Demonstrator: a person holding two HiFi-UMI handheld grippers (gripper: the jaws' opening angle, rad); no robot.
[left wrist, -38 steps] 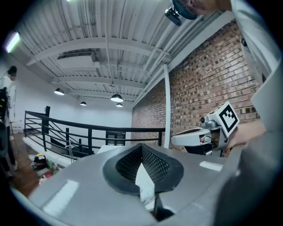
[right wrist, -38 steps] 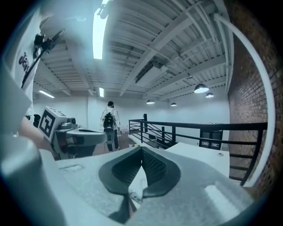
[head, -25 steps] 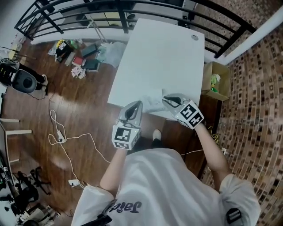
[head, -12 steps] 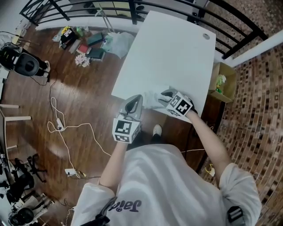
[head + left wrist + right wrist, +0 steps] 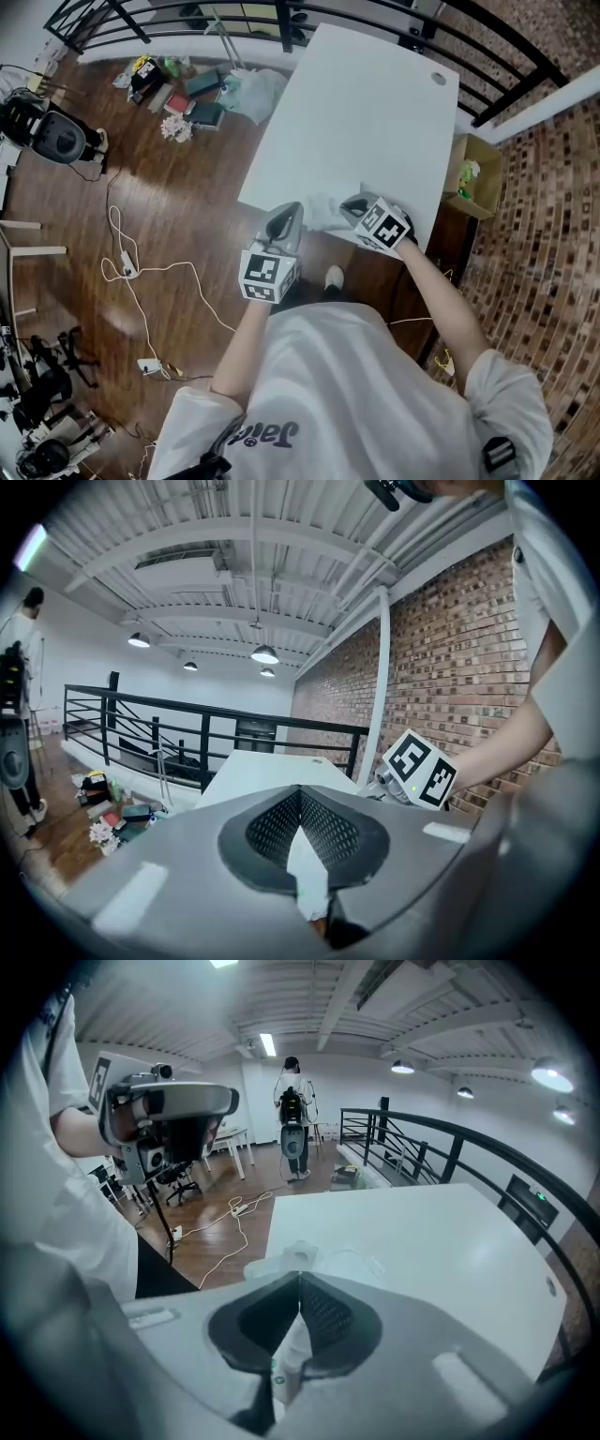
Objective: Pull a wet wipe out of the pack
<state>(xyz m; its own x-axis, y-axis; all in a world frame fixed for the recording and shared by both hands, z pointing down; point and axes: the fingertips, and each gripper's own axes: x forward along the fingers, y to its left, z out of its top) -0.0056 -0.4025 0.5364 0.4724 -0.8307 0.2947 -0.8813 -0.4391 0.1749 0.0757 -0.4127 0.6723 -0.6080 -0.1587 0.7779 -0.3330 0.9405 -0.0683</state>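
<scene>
The white wet wipe pack [image 5: 323,212] lies crumpled at the near edge of the white table [image 5: 375,103]. My right gripper [image 5: 349,206] points steeply down onto the pack's right end. Its jaws are closing, and in the right gripper view [image 5: 300,1283] they pinch white film of the pack [image 5: 347,1262] between the pads. My left gripper [image 5: 294,208] hovers just off the pack's left side, at the table's edge, shut with nothing in it. In the left gripper view [image 5: 300,794] its tips meet, and the right gripper's marker cube [image 5: 419,771] shows beyond.
A black railing [image 5: 281,14] runs behind the table's far end. An open cardboard box [image 5: 466,173] stands on the floor to the right, with clutter [image 5: 187,94] and a white cable [image 5: 141,281] to the left. A person [image 5: 292,1119] stands far off.
My right gripper has dropped down onto the pack and tilted more steeply. The left gripper has edged slightly toward the pack's left side.
</scene>
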